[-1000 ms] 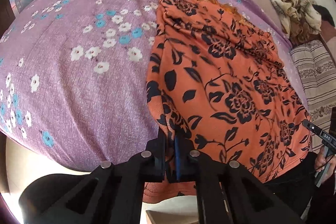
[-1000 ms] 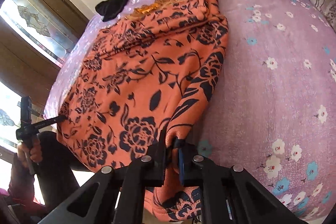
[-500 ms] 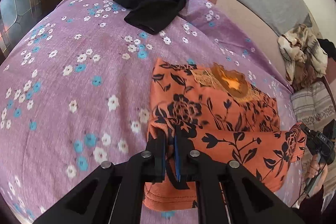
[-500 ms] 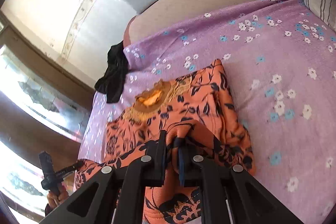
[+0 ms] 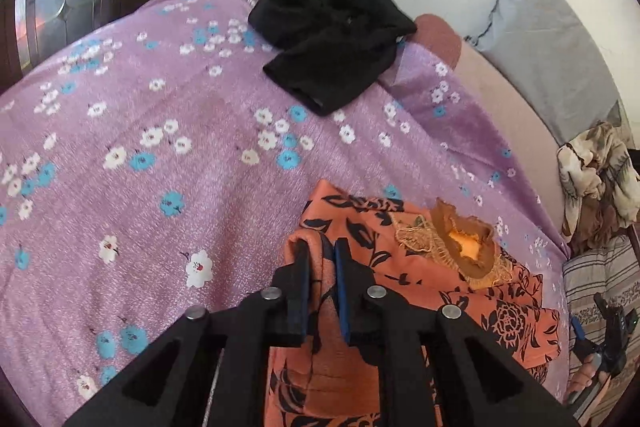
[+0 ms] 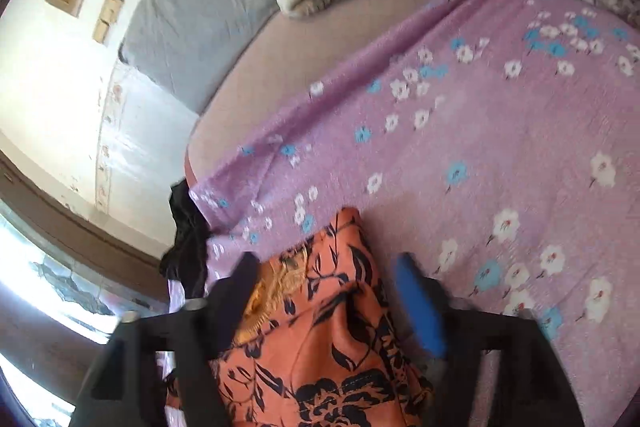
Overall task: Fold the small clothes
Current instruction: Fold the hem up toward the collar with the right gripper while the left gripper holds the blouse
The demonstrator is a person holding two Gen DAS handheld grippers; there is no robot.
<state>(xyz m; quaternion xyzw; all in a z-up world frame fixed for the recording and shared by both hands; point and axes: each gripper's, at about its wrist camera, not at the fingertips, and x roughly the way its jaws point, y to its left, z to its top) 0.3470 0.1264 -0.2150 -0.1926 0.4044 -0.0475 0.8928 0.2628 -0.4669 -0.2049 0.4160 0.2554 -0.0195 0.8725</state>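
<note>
While jaws open, orange garment (image 5: 420, 291) folded, purple bedspread (image 5: 160, 155) bare leftward.

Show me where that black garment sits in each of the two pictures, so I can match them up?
Left wrist view: the black garment lies at top centre, at the far edge of the purple sheet.
Right wrist view: the garment hangs at the left edge, mid-height, partly hidden behind the sheet's corner.
Shared landmark: the orange floral top, low in both views.

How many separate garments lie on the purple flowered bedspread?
2: an orange black-flowered top nearest the camera, and a crumpled black garment at the bedspread's far edge. Others may be out of view.
</note>
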